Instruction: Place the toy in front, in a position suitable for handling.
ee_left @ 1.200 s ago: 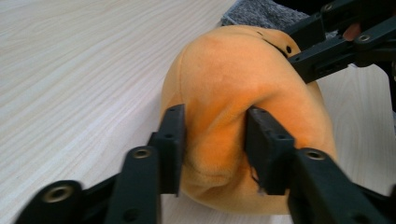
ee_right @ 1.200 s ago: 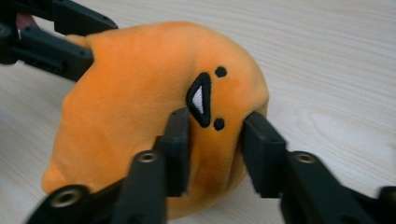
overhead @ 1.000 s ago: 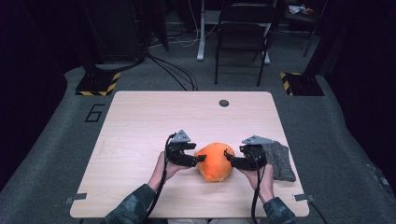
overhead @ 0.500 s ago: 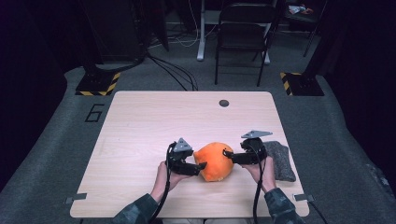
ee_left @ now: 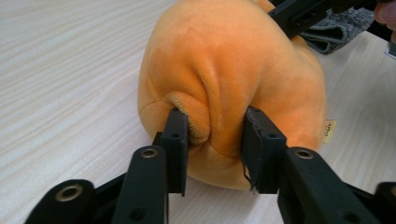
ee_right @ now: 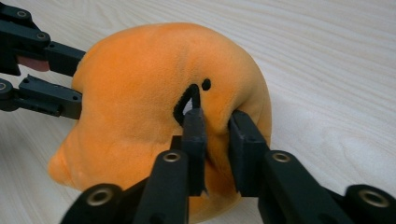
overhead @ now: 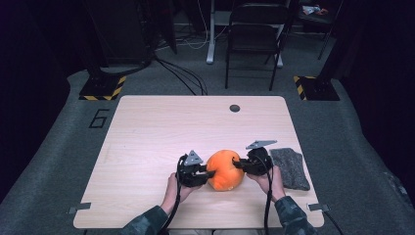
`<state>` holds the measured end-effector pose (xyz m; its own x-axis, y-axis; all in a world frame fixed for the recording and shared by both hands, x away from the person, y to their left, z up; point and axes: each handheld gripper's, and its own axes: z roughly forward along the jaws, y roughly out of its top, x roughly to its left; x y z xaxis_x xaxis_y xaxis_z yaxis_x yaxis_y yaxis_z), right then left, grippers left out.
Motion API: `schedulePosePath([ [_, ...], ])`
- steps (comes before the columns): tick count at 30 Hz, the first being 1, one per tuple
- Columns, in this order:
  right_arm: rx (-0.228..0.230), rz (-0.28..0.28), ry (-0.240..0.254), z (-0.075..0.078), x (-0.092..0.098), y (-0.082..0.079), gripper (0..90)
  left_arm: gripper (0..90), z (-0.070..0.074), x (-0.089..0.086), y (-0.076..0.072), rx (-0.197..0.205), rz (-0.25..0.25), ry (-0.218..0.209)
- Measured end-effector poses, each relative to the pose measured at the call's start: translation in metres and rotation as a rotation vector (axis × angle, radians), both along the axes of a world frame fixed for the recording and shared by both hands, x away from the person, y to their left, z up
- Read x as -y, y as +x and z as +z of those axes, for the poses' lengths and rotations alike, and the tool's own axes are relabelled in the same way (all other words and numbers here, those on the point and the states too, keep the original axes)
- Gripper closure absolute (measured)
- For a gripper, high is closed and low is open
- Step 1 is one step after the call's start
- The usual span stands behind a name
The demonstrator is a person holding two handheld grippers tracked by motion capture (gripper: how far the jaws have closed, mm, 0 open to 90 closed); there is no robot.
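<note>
An orange plush toy [overhead: 225, 169] lies on the wooden table [overhead: 147, 127] near its front edge. My left gripper [overhead: 207, 174] holds it from the left and my right gripper [overhead: 238, 164] from the right. In the left gripper view the left gripper [ee_left: 215, 127] pinches a fold of the plush [ee_left: 233, 70]. The right gripper [ee_right: 217, 119] squeezes a fold just below a black stitched mark on the plush [ee_right: 140, 93]. Both pairs of jaws have just been closing, with plush between them. The left gripper's jaws [ee_right: 46, 70] show at the far side of the toy.
A grey cloth [overhead: 290, 168] lies flat on the table right of my right hand, also seen as a grey cloth [ee_left: 337, 27] behind the toy. A small dark round hole [overhead: 235, 108] sits near the far edge. A chair [overhead: 254, 29] and cables stand beyond.
Both hands have sunk a little toward the table. Both grippers' jaws have closed in on the plush, which keeps its place.
</note>
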<state>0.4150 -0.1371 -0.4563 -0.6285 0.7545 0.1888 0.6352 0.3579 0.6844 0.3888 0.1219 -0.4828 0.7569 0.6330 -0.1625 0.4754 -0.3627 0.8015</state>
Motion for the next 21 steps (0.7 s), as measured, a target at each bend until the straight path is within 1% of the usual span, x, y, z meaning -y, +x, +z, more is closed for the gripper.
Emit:
schedulePosePath([
  [1,0.006,-0.008,0.002,0.001,0.000,-0.001,81.6,68.1,0.001,-0.001,0.001,0.000,-0.006,-0.001],
  [2,0.013,-0.013,0.014,0.003,0.001,-0.002,82.2,68.9,0.005,-0.003,0.003,-0.001,-0.017,-0.010],
  [3,0.013,-0.013,0.014,0.003,0.001,-0.002,82.2,69.6,0.005,-0.003,0.003,-0.001,-0.017,-0.010],
  [4,0.033,-0.026,0.015,0.009,0.001,-0.003,83.0,70.1,0.006,-0.004,0.004,-0.002,-0.012,-0.021],
  [5,0.033,-0.026,0.015,0.009,0.001,-0.003,83.0,70.1,0.009,-0.005,0.006,0.004,-0.017,-0.021],
  [7,0.071,-0.043,0.017,0.017,-0.001,-0.007,83.5,70.6,0.013,-0.008,0.010,0.015,-0.017,-0.029],
  [8,0.078,-0.054,0.025,0.019,-0.001,-0.009,83.6,70.6,0.015,-0.009,0.012,0.022,-0.023,-0.035],
  [9,0.078,-0.054,0.025,0.019,-0.001,-0.009,83.6,70.6,0.018,-0.011,0.013,0.019,-0.022,-0.042],
  [10,0.088,-0.063,0.025,0.021,-0.002,-0.011,83.6,70.6,0.020,-0.012,0.015,0.020,-0.033,-0.039],
  [11,0.107,-0.082,0.021,0.025,-0.005,-0.014,83.5,70.6,0.024,-0.014,0.018,0.020,-0.048,-0.039],
  [13,0.112,-0.089,0.018,0.026,-0.006,-0.016,83.5,70.5,0.025,-0.015,0.019,0.019,-0.048,-0.041],
  [14,0.121,-0.108,0.017,0.027,-0.008,-0.019,83.5,70.5,0.026,-0.016,0.021,0.015,-0.054,-0.045],
  [16,0.121,-0.114,0.014,0.027,-0.009,-0.020,83.4,70.5,0.027,-0.017,0.025,0.014,-0.064,-0.049],
  [17,0.124,-0.122,0.009,0.027,-0.009,-0.021,83.4,70.4,0.028,-0.017,0.027,0.006,-0.063,-0.057],
  [18,0.122,-0.134,0.012,0.027,-0.009,-0.022,83.4,70.4,0.028,-0.017,0.029,0.001,-0.066,-0.056],
  [19,0.129,-0.147,0.003,0.026,-0.010,-0.025,83.4,70.4,0.027,-0.017,0.031,0.000,-0.072,-0.056],
  [21,0.135,-0.155,0.004,0.026,-0.010,-0.026,83.4,70.4,0.027,-0.015,0.034,-0.005,-0.076,-0.058],
])
